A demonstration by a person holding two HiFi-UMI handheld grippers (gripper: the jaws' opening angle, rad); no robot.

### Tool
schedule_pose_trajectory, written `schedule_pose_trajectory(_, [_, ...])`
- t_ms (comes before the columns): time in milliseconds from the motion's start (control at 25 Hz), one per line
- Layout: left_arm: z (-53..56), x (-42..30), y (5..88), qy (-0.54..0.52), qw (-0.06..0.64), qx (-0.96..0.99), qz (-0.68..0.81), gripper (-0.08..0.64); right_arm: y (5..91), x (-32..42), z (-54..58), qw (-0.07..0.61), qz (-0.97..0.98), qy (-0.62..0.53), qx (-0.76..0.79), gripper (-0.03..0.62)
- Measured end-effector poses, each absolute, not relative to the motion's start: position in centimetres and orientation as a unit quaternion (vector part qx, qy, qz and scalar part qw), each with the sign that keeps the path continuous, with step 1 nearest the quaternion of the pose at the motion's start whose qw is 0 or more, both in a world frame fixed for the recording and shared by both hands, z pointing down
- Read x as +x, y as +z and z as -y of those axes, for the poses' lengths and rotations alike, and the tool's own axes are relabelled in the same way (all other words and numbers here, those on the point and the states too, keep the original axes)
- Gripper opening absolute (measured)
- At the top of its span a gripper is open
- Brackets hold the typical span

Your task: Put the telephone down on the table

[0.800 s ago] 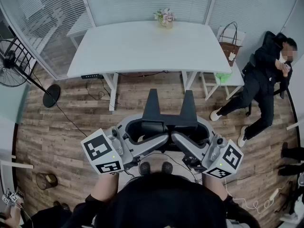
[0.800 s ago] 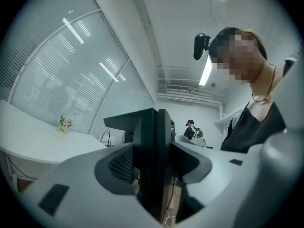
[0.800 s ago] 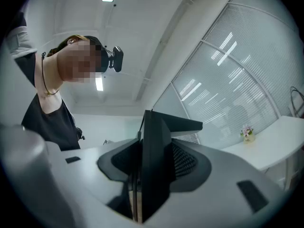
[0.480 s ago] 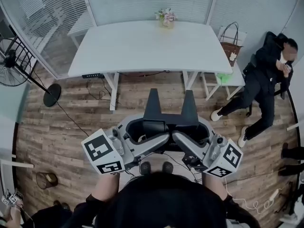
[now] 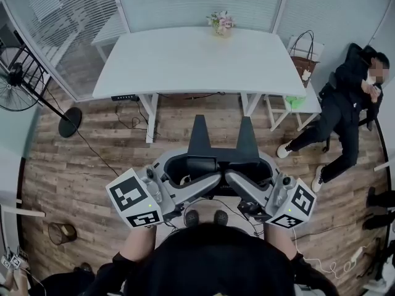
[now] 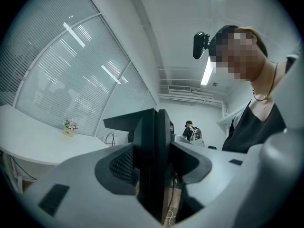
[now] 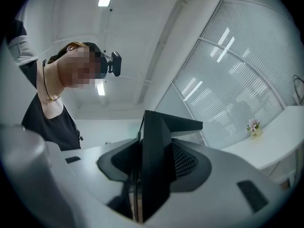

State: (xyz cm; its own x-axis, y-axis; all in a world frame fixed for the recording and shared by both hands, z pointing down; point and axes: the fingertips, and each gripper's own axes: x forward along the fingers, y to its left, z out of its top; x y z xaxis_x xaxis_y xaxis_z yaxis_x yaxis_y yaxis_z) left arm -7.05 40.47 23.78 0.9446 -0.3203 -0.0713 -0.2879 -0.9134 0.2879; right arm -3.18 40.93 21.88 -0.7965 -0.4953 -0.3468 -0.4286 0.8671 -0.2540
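Observation:
I hold a black telephone at waist height over the wooden floor, between both grippers, which point at each other. My left gripper is shut on its left end and my right gripper on its right end. In the left gripper view the telephone stands edge-on between the grey jaws, and the right gripper view shows the same telephone. The white table stands some way ahead, bare except for a small pot of flowers at its far edge.
A standing fan is at the left, with a waste bin lower left. A person sits at the right beside a small table with a bag. Cables trail over the floor.
Both grippers keep their hold on the telephone in the same place. Only the head view has drifted slightly, so the table and the room sit a little further right.

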Motion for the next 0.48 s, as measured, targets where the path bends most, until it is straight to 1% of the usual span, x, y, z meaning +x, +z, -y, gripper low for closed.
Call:
schedule_pose_trajectory(160, [-40.5, -8.6, 23.7, -0.063, 0.138, 0.976, 0.156, 0.233, 21.9, -4.6, -41.0, 0.21, -0.943, -0.087, -0.241, 0.201])
schedule_pose_trajectory(320, [-40.5, -10.2, 23.6, -0.075, 0.154, 0.974, 0.147, 0.23, 22.0, -6.2, -41.0, 0.212, -0.943, -0.086, -0.243, 0.201])
schedule_pose_trajectory(480, [-40.7, -11.8, 23.7, -0.073, 0.148, 0.977, 0.136, 0.229, 22.3, -7.8, -41.4, 0.222, -0.939, -0.086, -0.247, 0.196])
